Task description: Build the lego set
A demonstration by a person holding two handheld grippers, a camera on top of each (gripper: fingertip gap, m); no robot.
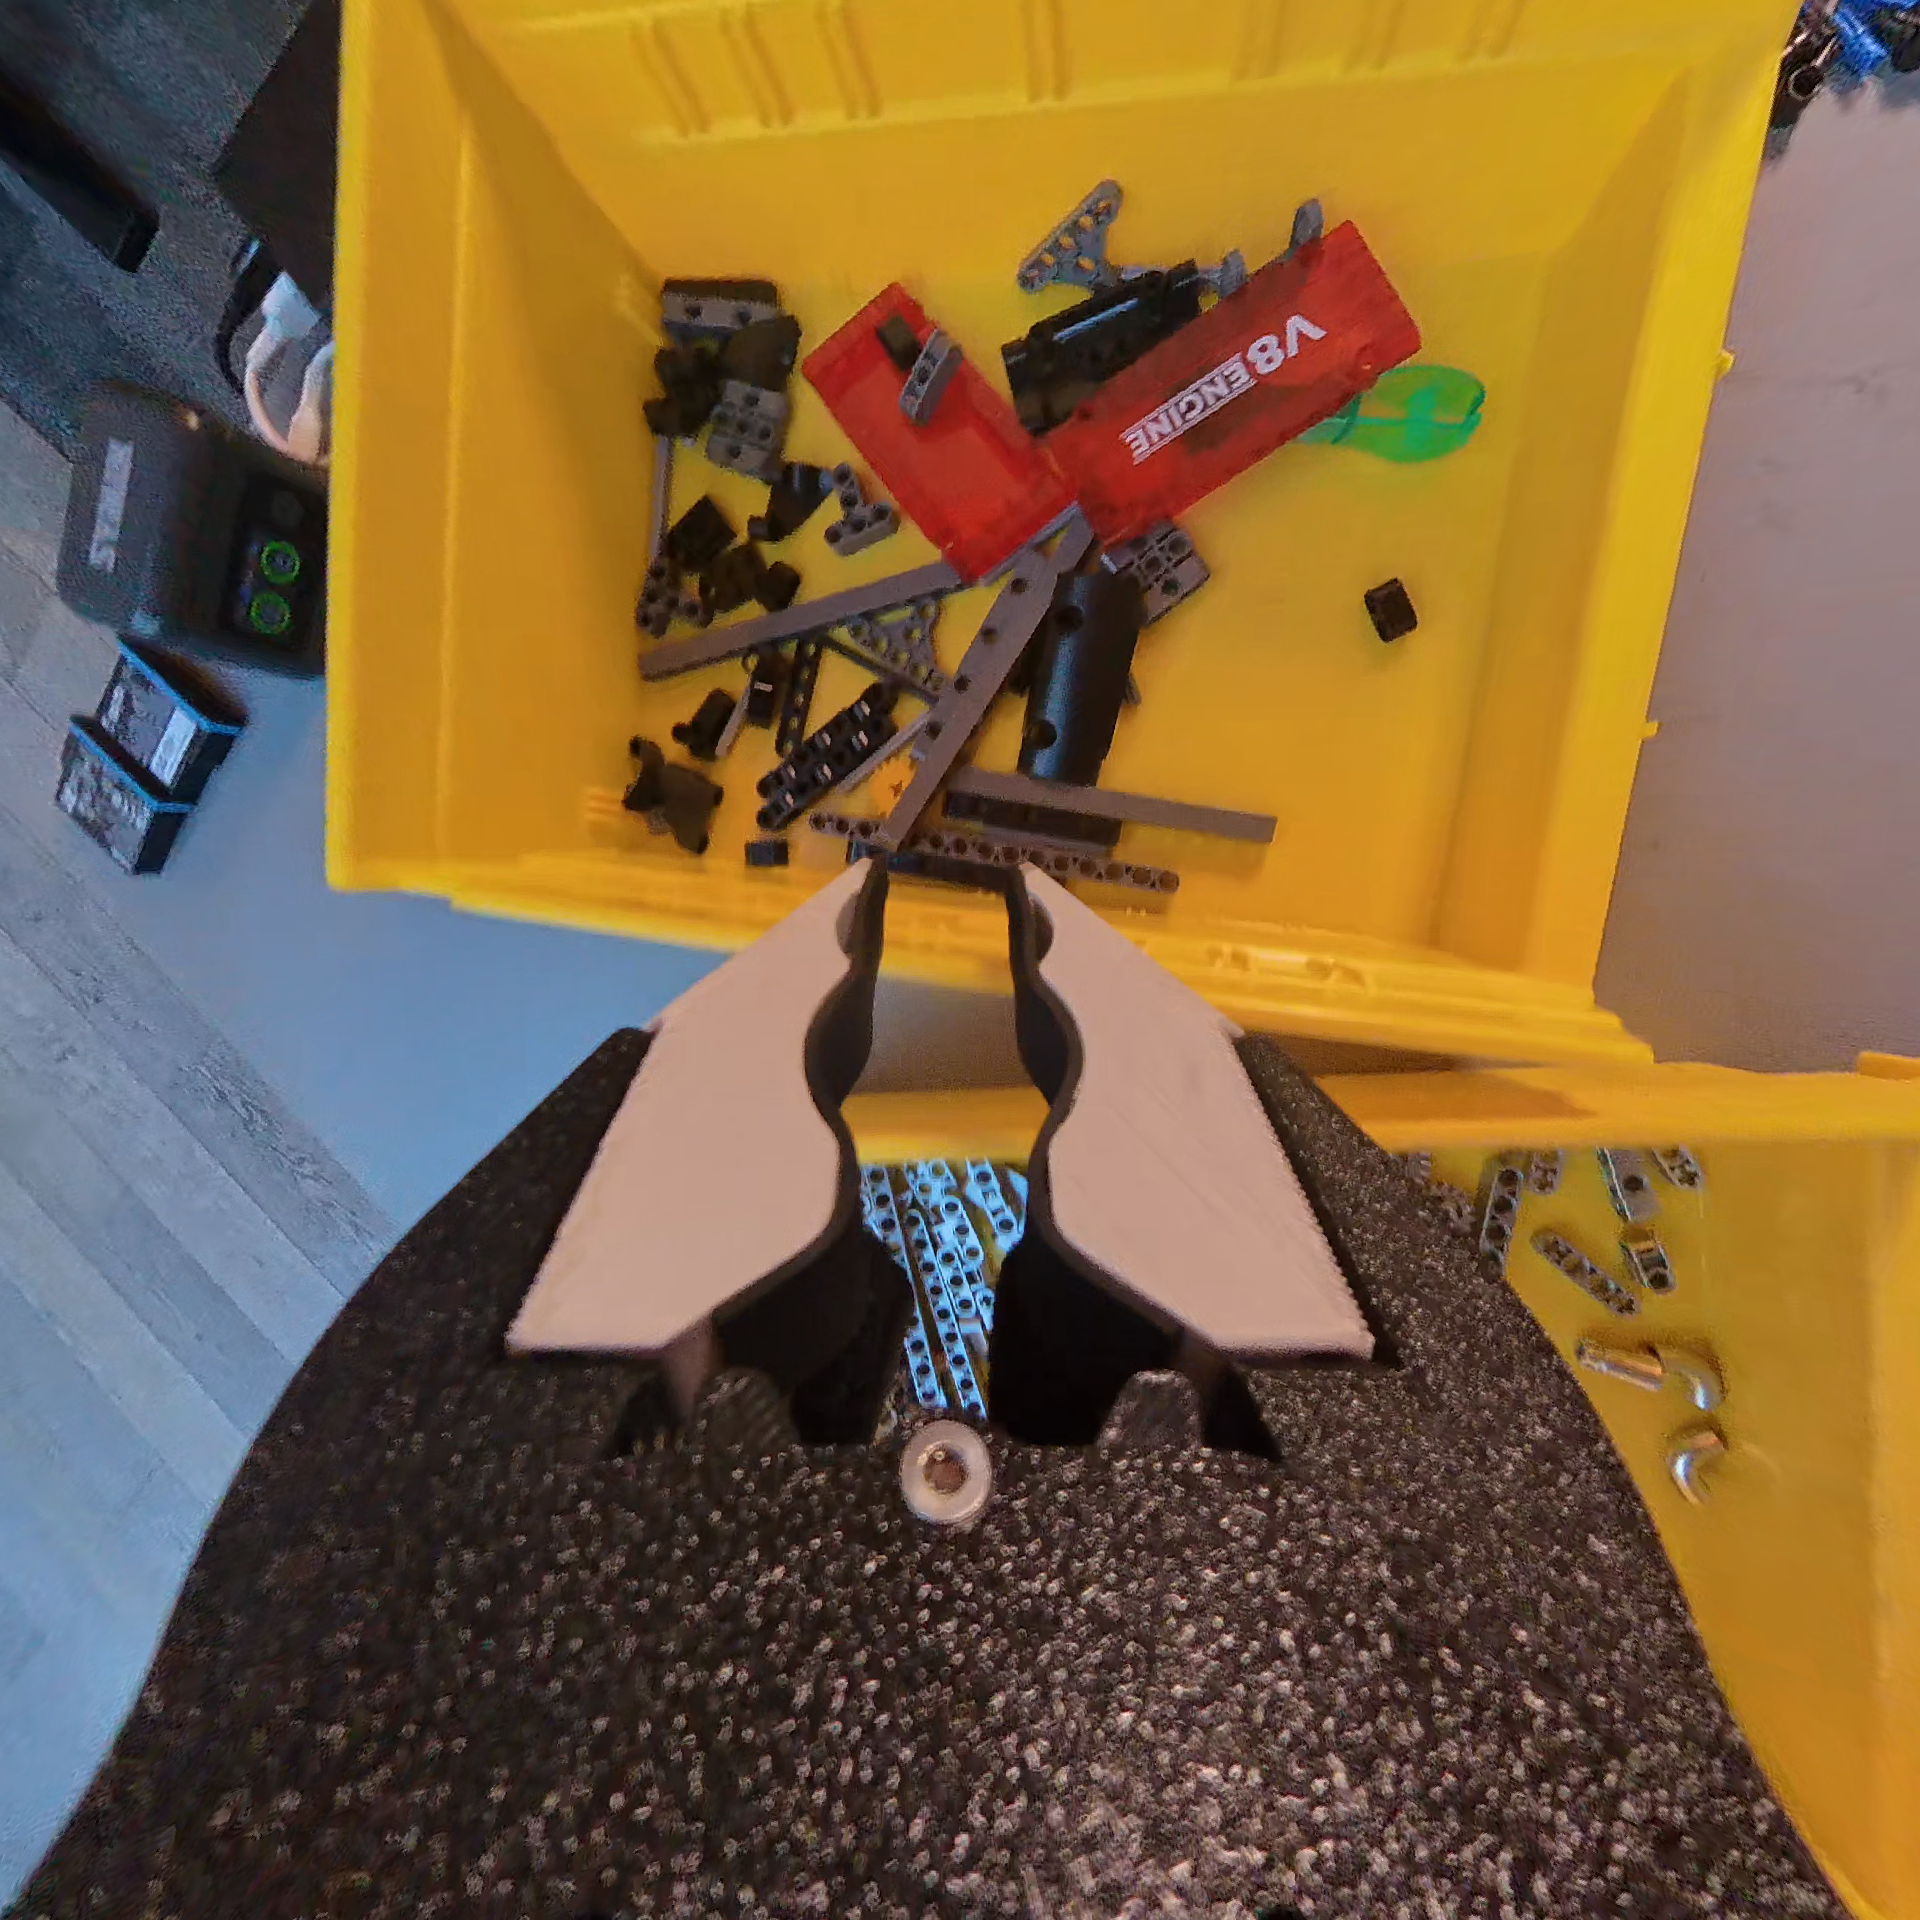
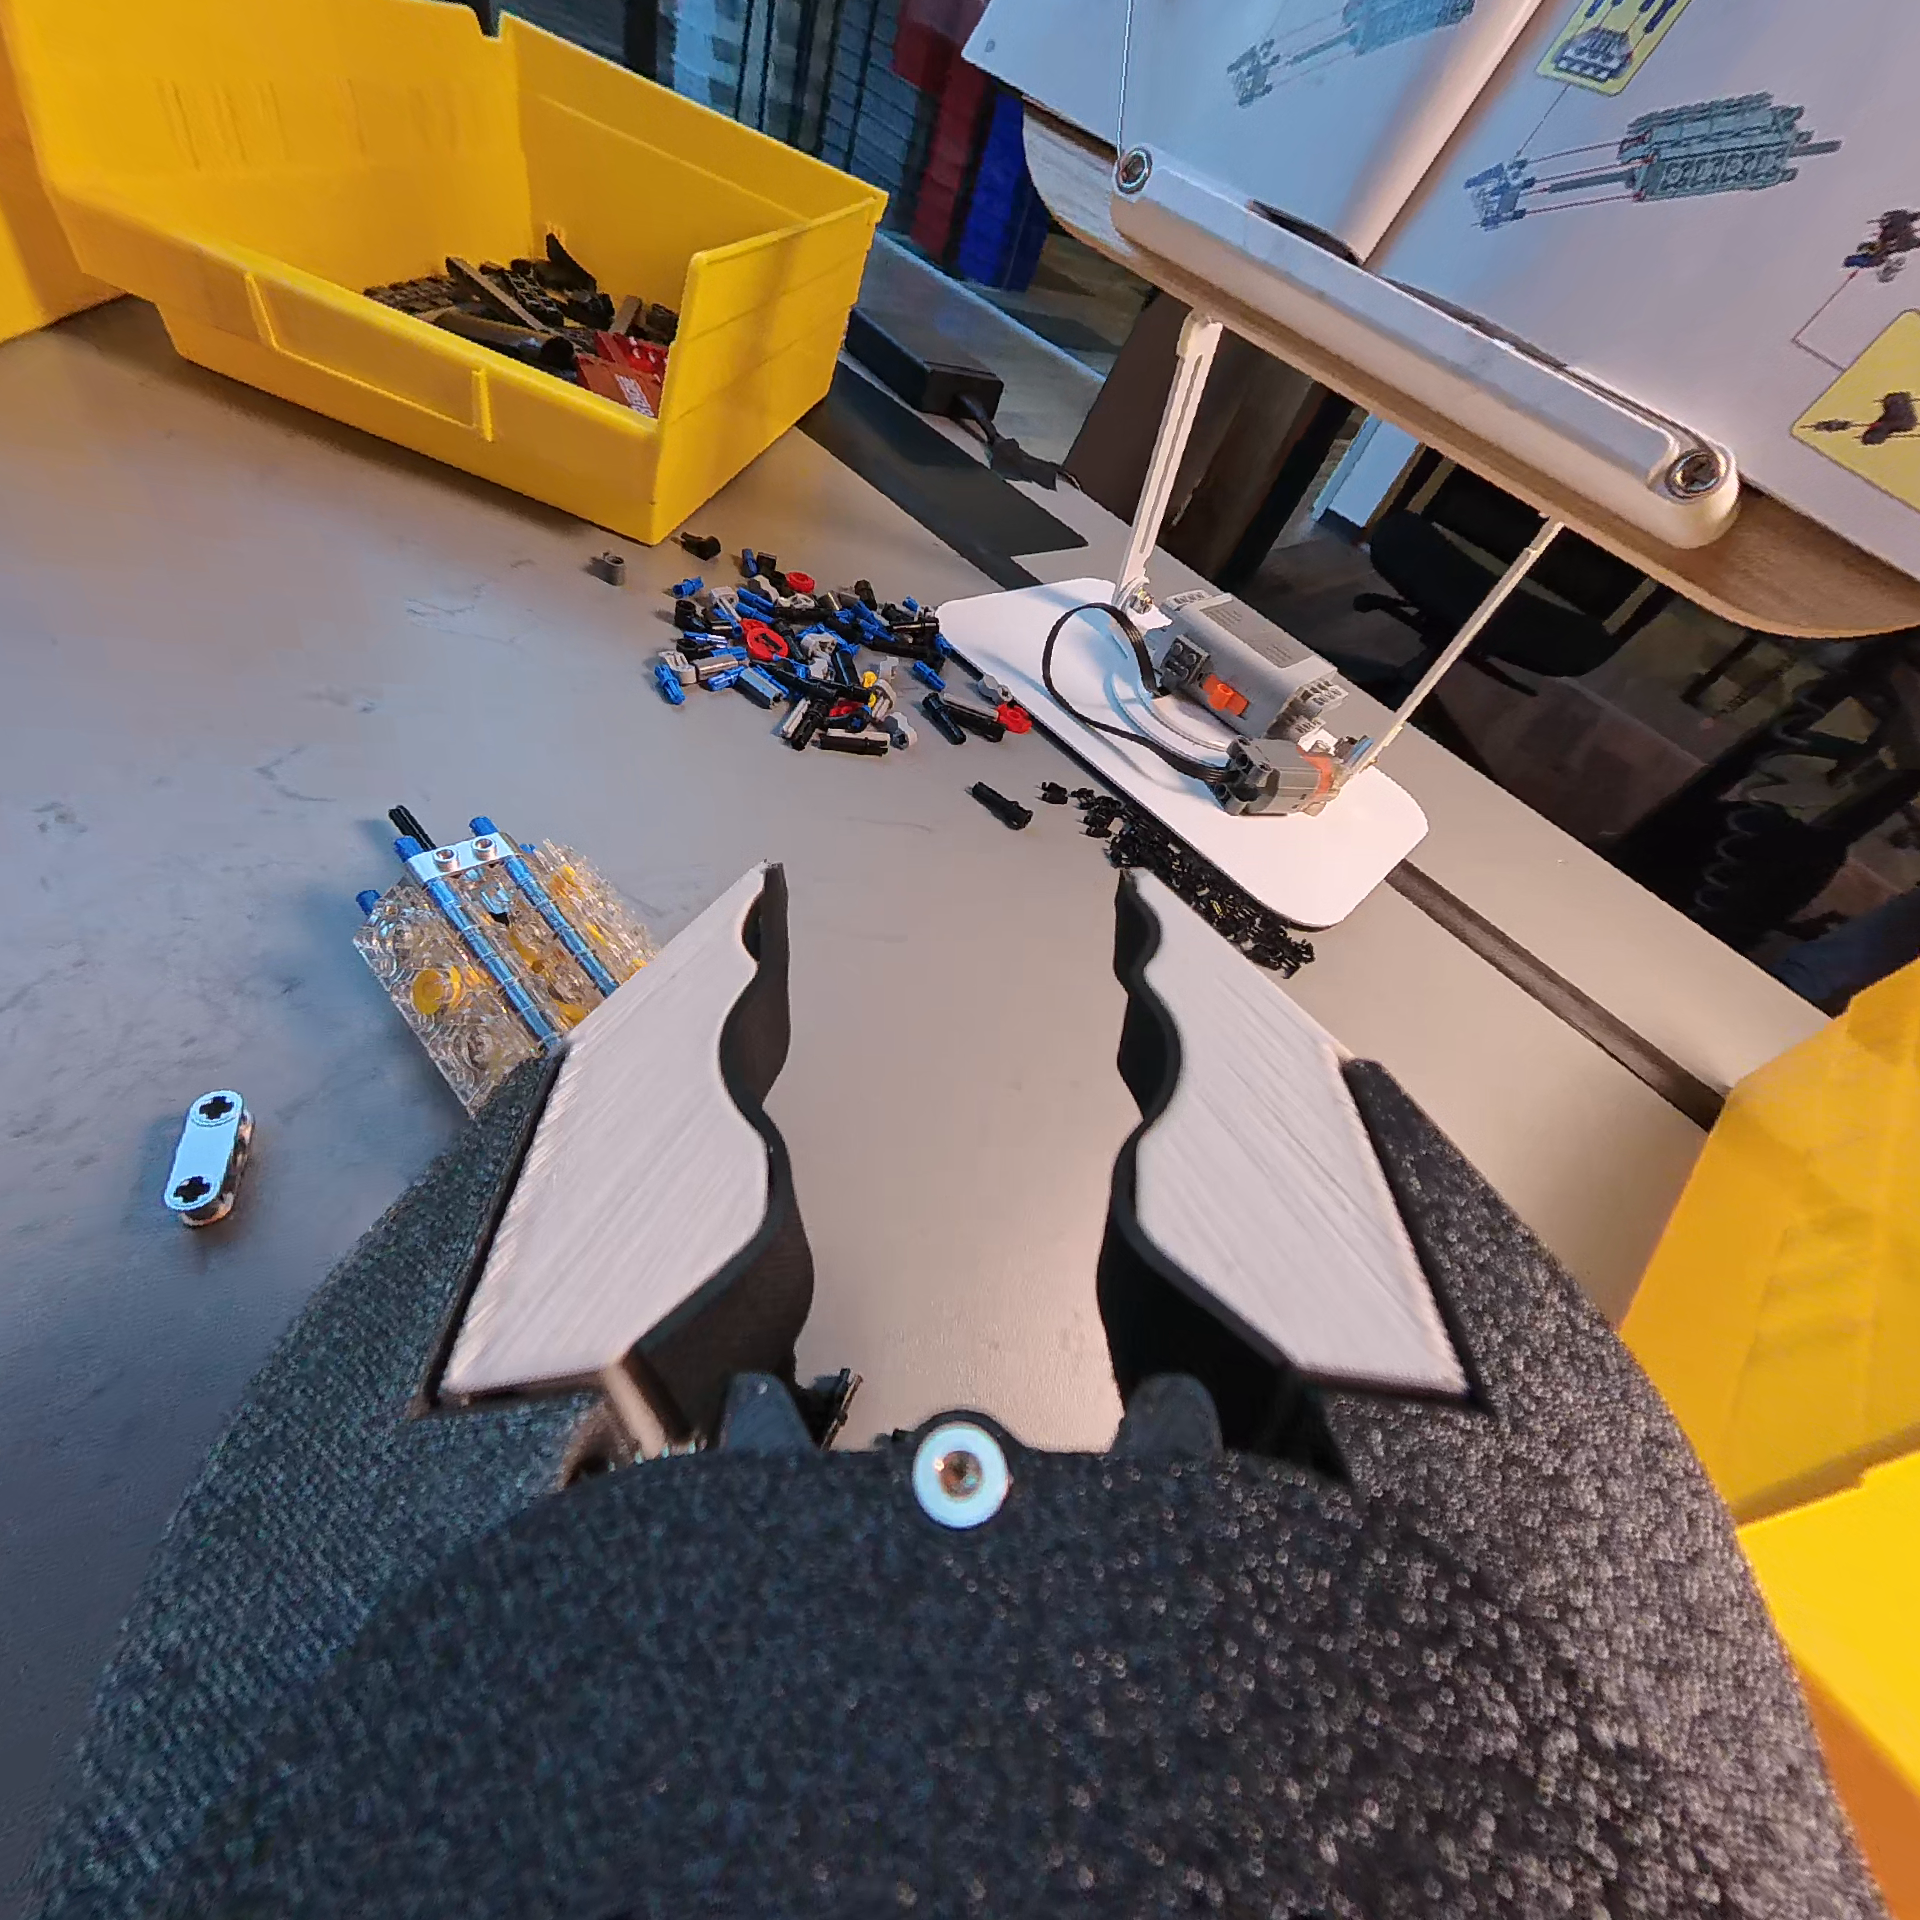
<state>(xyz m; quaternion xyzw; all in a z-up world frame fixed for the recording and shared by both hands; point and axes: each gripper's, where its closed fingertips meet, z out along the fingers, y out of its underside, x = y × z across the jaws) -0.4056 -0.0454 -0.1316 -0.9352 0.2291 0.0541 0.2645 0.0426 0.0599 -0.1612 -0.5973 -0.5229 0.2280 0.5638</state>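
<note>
In the left wrist view, the left gripper (image 1: pixel 945 878) hovers part-open and empty at the near rim of a yellow bin (image 1: pixel 416 520), a long grey beam (image 1: pixel 997 665) ending just ahead of its fingertips. In the right wrist view, the right gripper (image 2: pixel 951 883) hangs wide open and empty over the table (image 2: pixel 260 675), with a clear brick assembly (image 2: pixel 488 945) just beside its left finger and a pile of small pins (image 2: pixel 810 665) farther ahead.

left tongs (image 1: pixel 943 878) narrowly parted, right tongs (image 2: pixel 951 883) wide

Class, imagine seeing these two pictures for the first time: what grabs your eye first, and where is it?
The bright yellow plastic bin fills the left wrist view, with two translucent red panels lying on dark grey building beams. In the right wrist view, a heap of small blue, black and red connector pins lies on the grey table, beyond the open jaws.
</note>
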